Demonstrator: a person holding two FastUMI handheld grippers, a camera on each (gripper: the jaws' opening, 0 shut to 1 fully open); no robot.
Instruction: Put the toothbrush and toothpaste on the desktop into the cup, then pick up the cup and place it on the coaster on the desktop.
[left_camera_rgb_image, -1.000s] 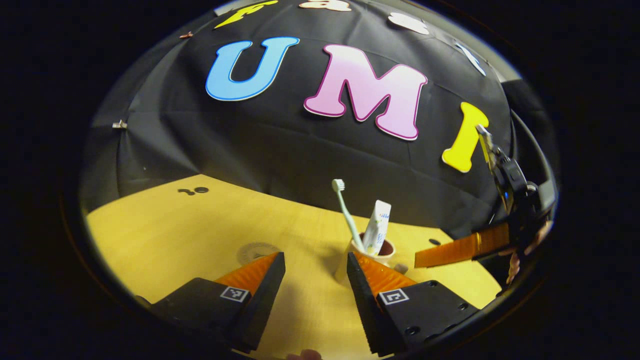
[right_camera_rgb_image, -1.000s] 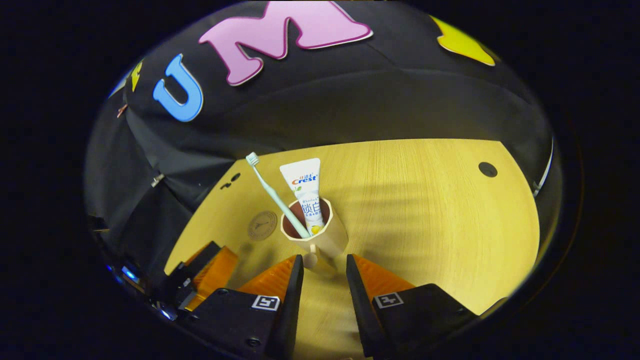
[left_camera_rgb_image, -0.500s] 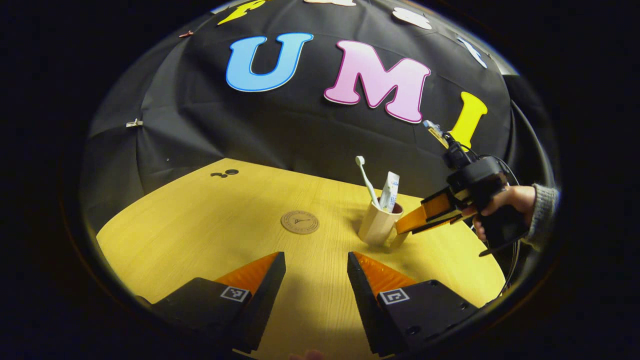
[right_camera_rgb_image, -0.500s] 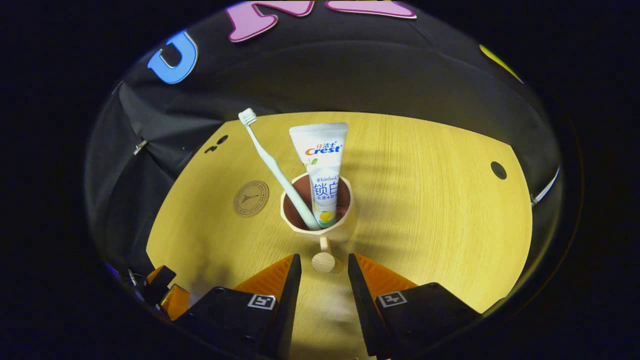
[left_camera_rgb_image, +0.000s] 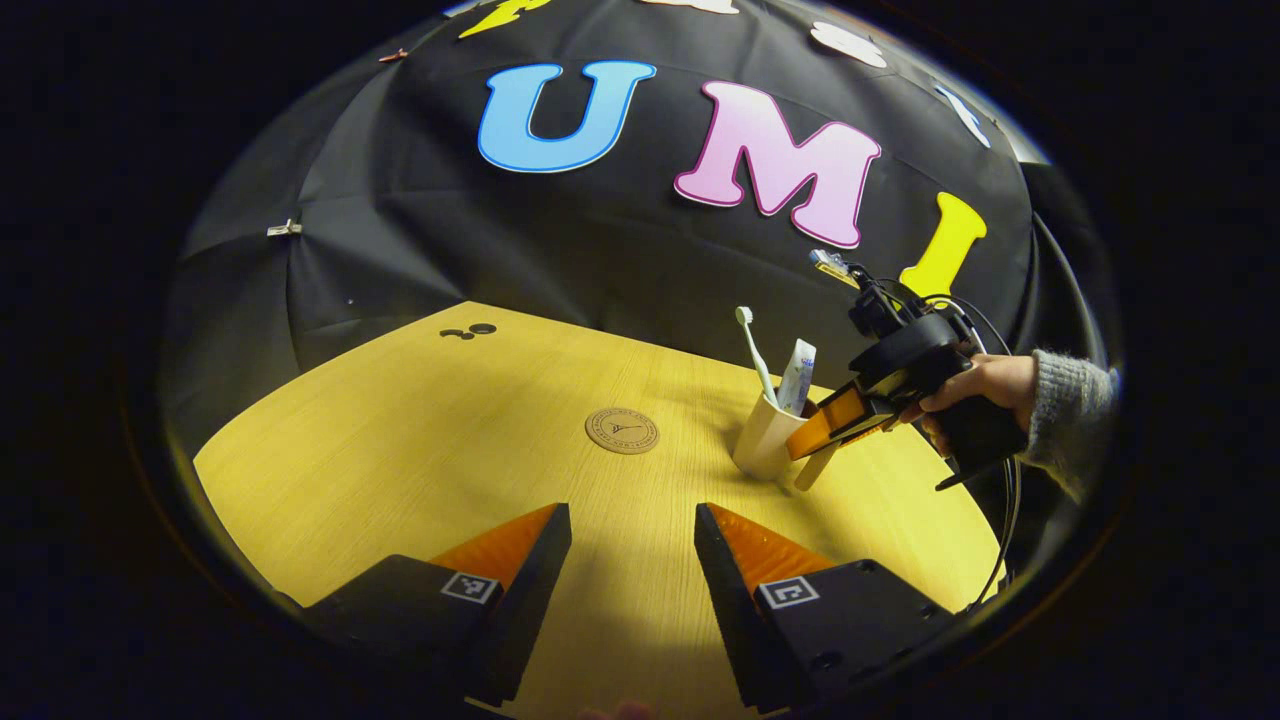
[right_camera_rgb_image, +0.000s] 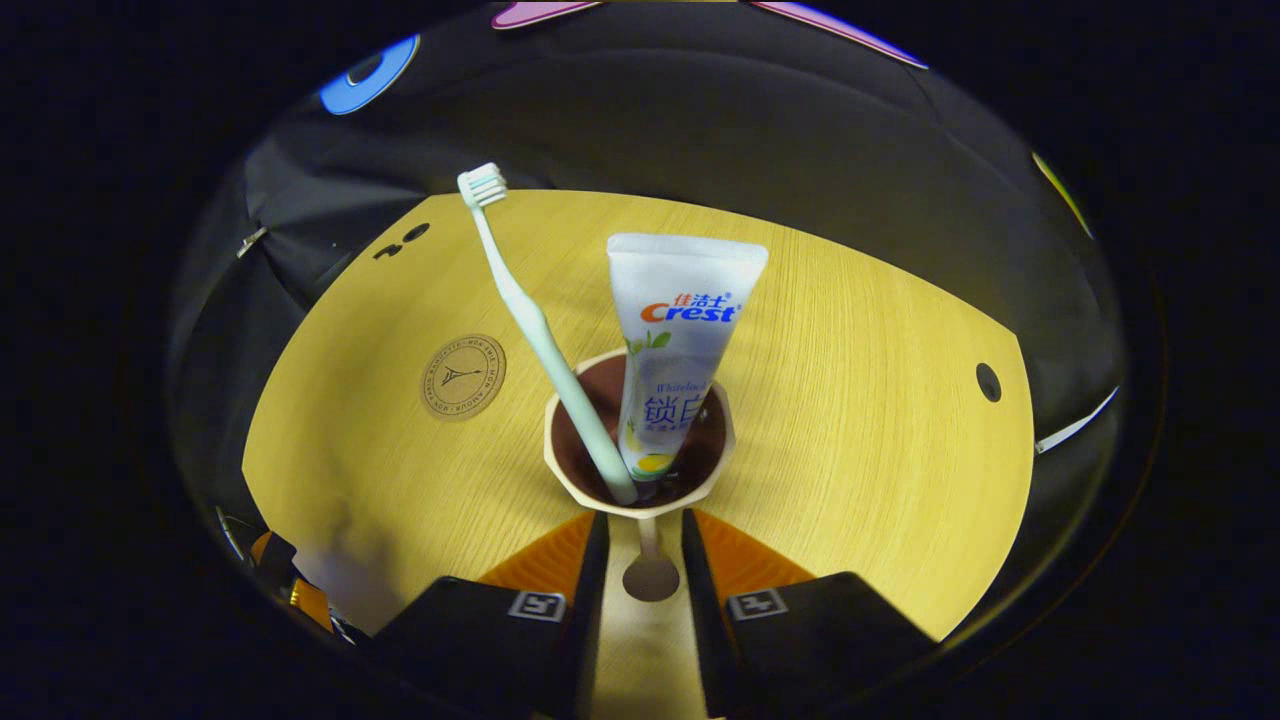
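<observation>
The cup (right_camera_rgb_image: 640, 470), toothbrush (right_camera_rgb_image: 530, 320) and toothpaste (right_camera_rgb_image: 680, 340) already inside, stands on the desktop (right_camera_rgb_image: 850, 400), its handle (right_camera_rgb_image: 650, 570) between the right gripper (right_camera_rgb_image: 636, 545)'s narrowed fingers; whether they pinch it yet I cannot tell; squeeze firmly, lift level, carry toward the coaster (right_camera_rgb_image: 463, 376) at ten o'clock; the left gripper (left_camera_rgb_image: 630, 560) waits wide, holding nothing.
</observation>
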